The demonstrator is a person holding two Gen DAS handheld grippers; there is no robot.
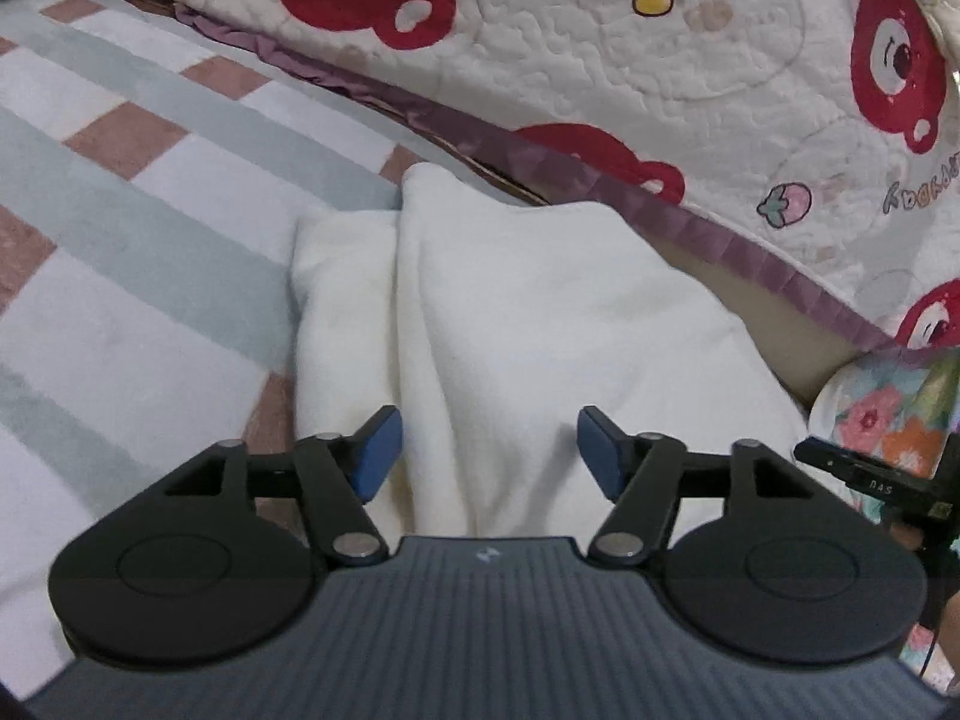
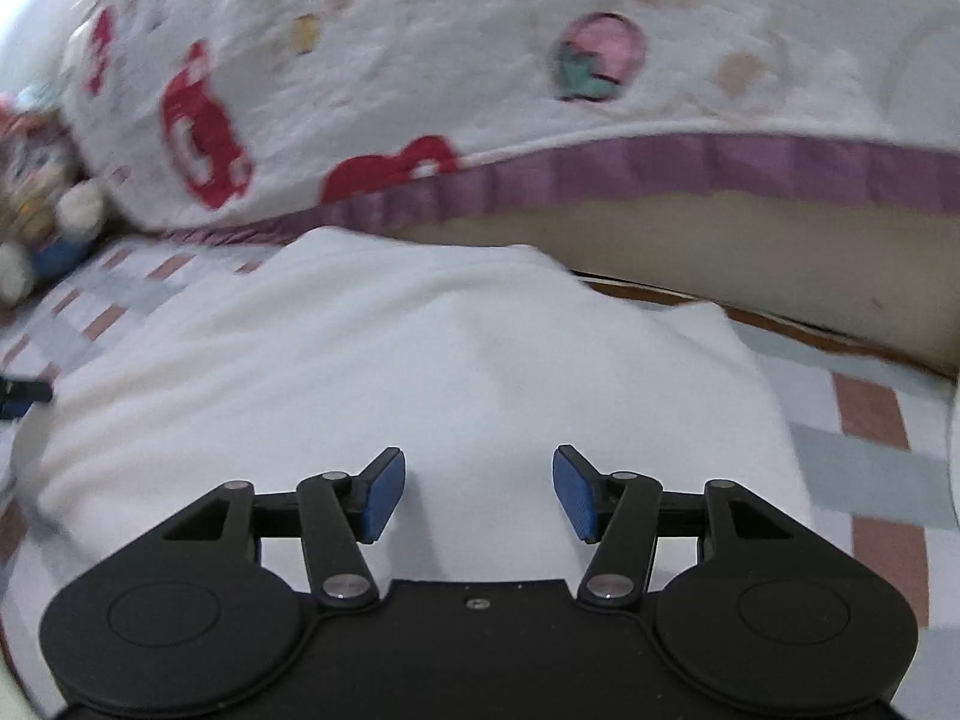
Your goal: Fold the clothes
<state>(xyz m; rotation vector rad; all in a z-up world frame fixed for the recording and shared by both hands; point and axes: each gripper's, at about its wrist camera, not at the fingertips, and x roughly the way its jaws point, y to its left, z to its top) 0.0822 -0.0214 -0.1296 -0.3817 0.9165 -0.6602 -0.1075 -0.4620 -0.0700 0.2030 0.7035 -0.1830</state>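
Note:
A cream-white folded garment (image 1: 510, 312) lies on a checked bed sheet (image 1: 120, 180). My left gripper (image 1: 489, 450) hovers over the garment's near end, its blue pads (image 1: 378, 456) wide apart with only loose cloth below them. In the right wrist view the same white garment (image 2: 390, 360) fills the middle. My right gripper (image 2: 479, 495) stands open above its near edge, nothing pinched between its blue pads (image 2: 576, 492). At the right edge of the left wrist view a black part of the other gripper (image 1: 870, 480) shows.
A quilt with red bear prints and a purple hem (image 1: 660, 60) lies bunched behind the garment. A flowered cloth (image 1: 888, 420) sits at the right. Stuffed toys (image 2: 42, 210) rest at the far left of the right wrist view. The checked sheet (image 2: 870, 450) extends to the right.

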